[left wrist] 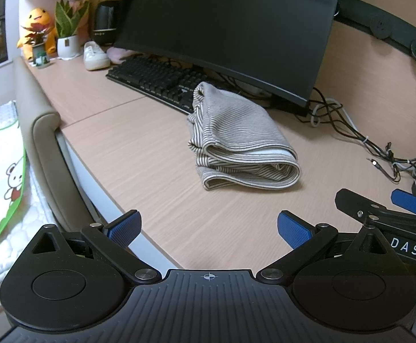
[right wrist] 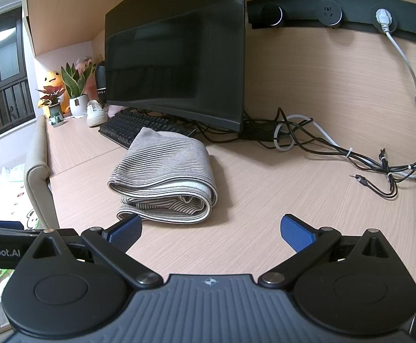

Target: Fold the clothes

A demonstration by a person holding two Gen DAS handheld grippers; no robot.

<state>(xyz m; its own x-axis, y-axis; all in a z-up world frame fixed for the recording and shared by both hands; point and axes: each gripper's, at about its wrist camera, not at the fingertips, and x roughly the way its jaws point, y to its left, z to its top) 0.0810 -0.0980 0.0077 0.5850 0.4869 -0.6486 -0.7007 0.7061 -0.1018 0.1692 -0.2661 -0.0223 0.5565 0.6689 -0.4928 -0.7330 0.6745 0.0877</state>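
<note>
A grey-and-white striped garment (left wrist: 242,140) lies folded in a thick bundle on the wooden desk (left wrist: 139,154), just in front of the keyboard. In the right wrist view the same garment (right wrist: 165,174) sits left of centre, its folded edge facing me. My left gripper (left wrist: 209,230) is open near the desk's front edge, well short of the garment, with nothing between its blue pads. My right gripper (right wrist: 211,233) is also open and empty; its left pad (right wrist: 126,231) hovers close to the bundle's near corner. The right gripper's fingers (left wrist: 408,203) show at the right of the left wrist view.
A black monitor (left wrist: 225,25) and keyboard (left wrist: 153,80) stand behind the garment. A tangle of cables (right wrist: 336,148) and a loose audio plug (right wrist: 360,177) lie at the right. Potted plants (left wrist: 67,28), a plush toy, a white shoe (left wrist: 95,55) sit far left. A padded chair back (left wrist: 40,131) borders the desk.
</note>
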